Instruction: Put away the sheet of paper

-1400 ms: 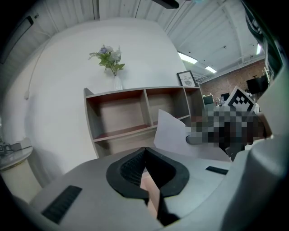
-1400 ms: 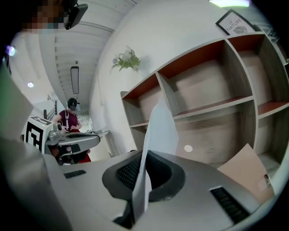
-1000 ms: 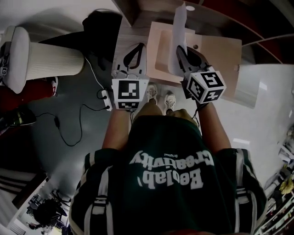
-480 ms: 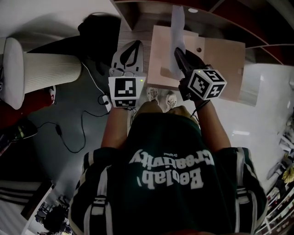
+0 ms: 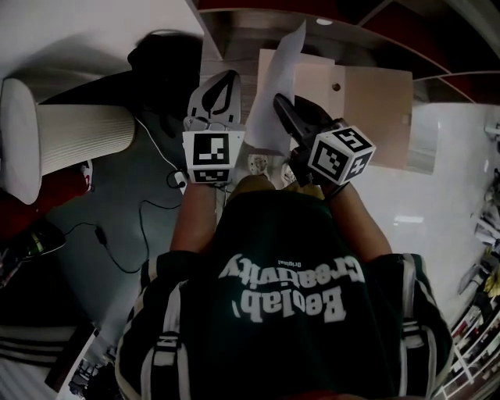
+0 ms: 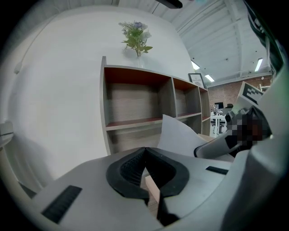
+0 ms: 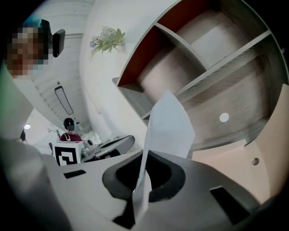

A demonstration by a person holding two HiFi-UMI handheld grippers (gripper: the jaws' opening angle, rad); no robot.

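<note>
The white sheet of paper point(image 5: 273, 86) stands upright, pinched at its lower edge by my right gripper point(image 5: 283, 109), which is shut on it. In the right gripper view the paper point(image 7: 169, 126) rises from between the closed jaws of that gripper point(image 7: 143, 158) toward the open wooden shelf unit point(image 7: 203, 54). My left gripper point(image 5: 225, 78) hovers just left of the sheet, shut with nothing in it. From the left gripper view its pads point(image 6: 145, 151) meet; the paper point(image 6: 178, 137) and the right gripper point(image 6: 221, 142) show to the right, with the shelf point(image 6: 135, 99) behind.
A pale wooden tabletop point(image 5: 375, 101) lies under and right of the right gripper. The shelf unit point(image 5: 258, 19) runs along the top, with a plant point(image 6: 135, 38) on it. A white ribbed cylinder point(image 5: 70, 129) and a cable point(image 5: 117, 226) lie on the grey floor at left.
My right gripper has swung left with the paper, off the tabletop's middle to its left edge, and the sheet now leans close to the left gripper. The left gripper has barely moved.
</note>
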